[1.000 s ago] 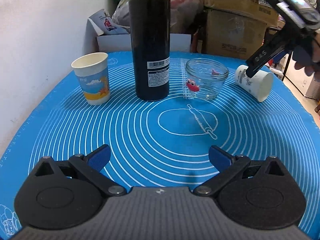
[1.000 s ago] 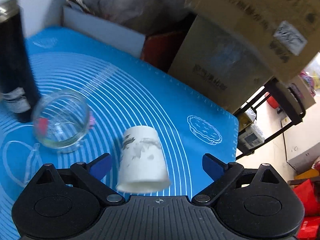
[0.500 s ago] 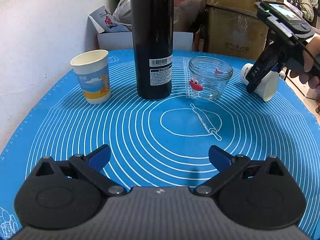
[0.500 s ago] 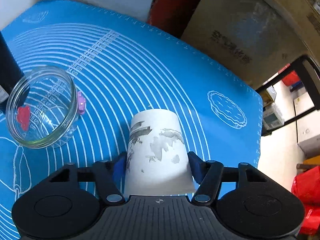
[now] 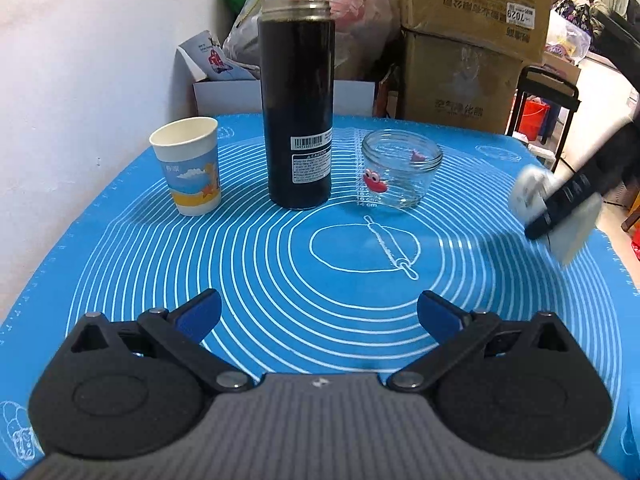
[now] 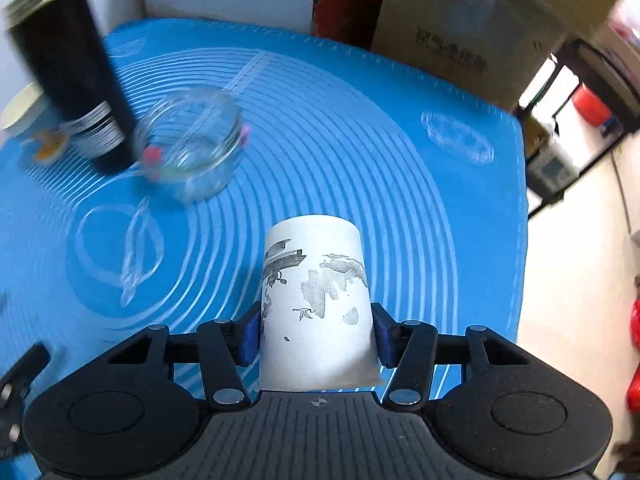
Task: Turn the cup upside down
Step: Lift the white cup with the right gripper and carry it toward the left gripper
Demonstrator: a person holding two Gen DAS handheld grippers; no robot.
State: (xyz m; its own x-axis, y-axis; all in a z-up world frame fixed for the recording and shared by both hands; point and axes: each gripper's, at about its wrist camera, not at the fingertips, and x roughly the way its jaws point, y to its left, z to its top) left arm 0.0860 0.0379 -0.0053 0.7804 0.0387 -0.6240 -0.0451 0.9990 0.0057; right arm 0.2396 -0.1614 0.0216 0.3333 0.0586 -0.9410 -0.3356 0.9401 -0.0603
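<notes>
My right gripper is shut on a white paper cup with grey ink print, its blue pads pressing both sides near the rim. The cup's closed base points away from the camera. In the left wrist view the same cup is blurred and lifted over the right edge of the blue mat, held by the right gripper. My left gripper is open and empty above the mat's near side.
A tall black bottle, a glass jar with a red crab sticker and an upright cartoon paper cup stand at the mat's back. Cardboard boxes and bags lie behind. A wall is on the left.
My right gripper has closed on the white cup and lifted it off the mat, swinging it nearer and to the right. The left gripper has stayed open and moved little.
</notes>
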